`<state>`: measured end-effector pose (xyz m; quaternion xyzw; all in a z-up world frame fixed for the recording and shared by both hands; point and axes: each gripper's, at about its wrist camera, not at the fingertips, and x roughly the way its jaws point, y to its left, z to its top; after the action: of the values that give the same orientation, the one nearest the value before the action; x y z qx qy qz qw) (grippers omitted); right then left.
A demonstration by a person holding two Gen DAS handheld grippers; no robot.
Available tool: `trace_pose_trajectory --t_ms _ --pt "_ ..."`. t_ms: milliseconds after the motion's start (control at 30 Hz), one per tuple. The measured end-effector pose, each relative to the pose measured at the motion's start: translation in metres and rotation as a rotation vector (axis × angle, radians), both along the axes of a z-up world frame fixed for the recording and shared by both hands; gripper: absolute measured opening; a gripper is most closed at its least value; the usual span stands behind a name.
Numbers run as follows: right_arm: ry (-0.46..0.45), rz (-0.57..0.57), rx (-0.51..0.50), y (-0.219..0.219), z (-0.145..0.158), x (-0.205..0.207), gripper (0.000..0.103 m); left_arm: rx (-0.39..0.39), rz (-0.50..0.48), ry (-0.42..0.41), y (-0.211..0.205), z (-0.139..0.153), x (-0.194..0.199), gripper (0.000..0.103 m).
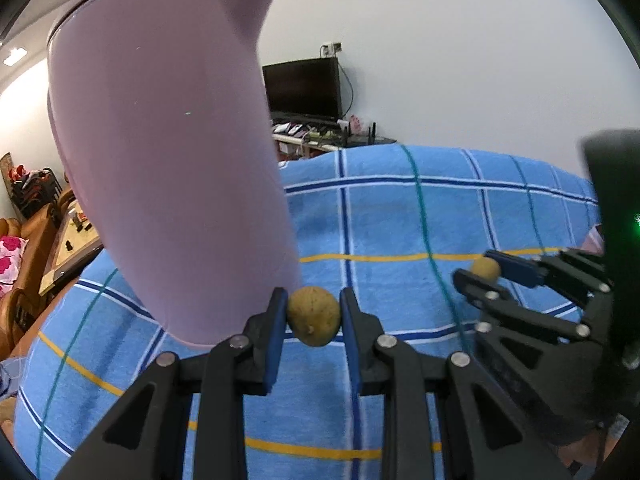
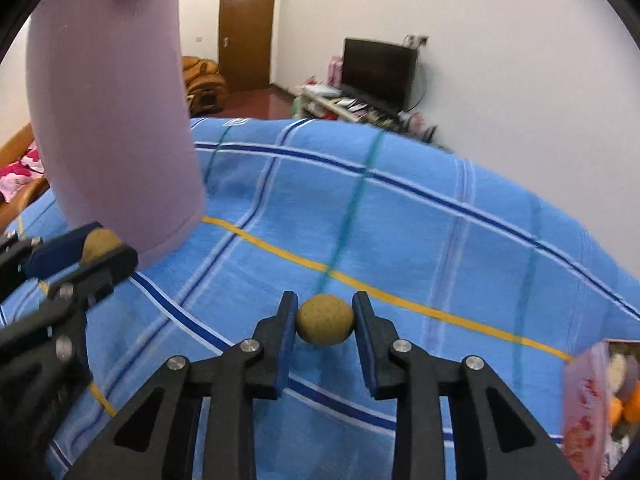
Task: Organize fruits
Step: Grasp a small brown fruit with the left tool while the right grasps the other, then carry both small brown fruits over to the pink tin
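My left gripper (image 1: 313,308) is shut on a small brown-yellow round fruit (image 1: 314,316), held above the blue checked cloth (image 1: 380,216) right beside the base of a tall pink jug (image 1: 168,168). My right gripper (image 2: 325,314) is shut on a second small round fruit (image 2: 325,325), also above the cloth. Each gripper shows in the other's view: the right one (image 1: 482,272) with its fruit (image 1: 485,268) at the right, the left one (image 2: 96,246) with its fruit (image 2: 100,244) at the left, by the jug (image 2: 112,120).
A pink box or bag with orange fruits (image 2: 600,392) sits at the right edge of the cloth. Beyond the table are a dark TV (image 2: 378,70) on a low stand, a brown door (image 2: 246,36) and a sofa (image 1: 16,280).
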<state>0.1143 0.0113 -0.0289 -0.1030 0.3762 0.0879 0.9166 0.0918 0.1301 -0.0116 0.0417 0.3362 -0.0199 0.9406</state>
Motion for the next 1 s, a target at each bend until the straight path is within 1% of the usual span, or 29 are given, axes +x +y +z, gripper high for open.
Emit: trace_pose_trajectory --t_ms 67,133,267,467,633,1000 --pt "-0.038 -0.018 -0.007 -0.012 0.005 -0.013 0.03 -0.01 0.004 -0.011 -0.004 -0.001 -0.002 0.028" --pt "-0.065 -0.028 -0.01 -0.02 0.009 -0.019 0.03 -0.004 0.014 -0.022 -0.008 -0.001 -0.004 0.028" --pt "-0.137 -0.051 0.011 -0.033 0.02 -0.037 0.03 -0.005 0.029 -0.023 -0.01 -0.004 -0.004 0.028" --pt "-0.239 -0.059 0.021 -0.038 0.031 -0.062 0.03 -0.024 0.06 -0.056 -0.01 0.0 -0.012 0.028" --pt "-0.26 -0.058 0.025 -0.039 0.033 -0.07 0.03 -0.037 0.064 -0.079 -0.018 0.003 -0.022 0.028" --pt "-0.25 -0.068 0.056 -0.054 0.032 -0.083 0.03 -0.066 0.081 -0.105 -0.034 0.005 -0.044 0.028"
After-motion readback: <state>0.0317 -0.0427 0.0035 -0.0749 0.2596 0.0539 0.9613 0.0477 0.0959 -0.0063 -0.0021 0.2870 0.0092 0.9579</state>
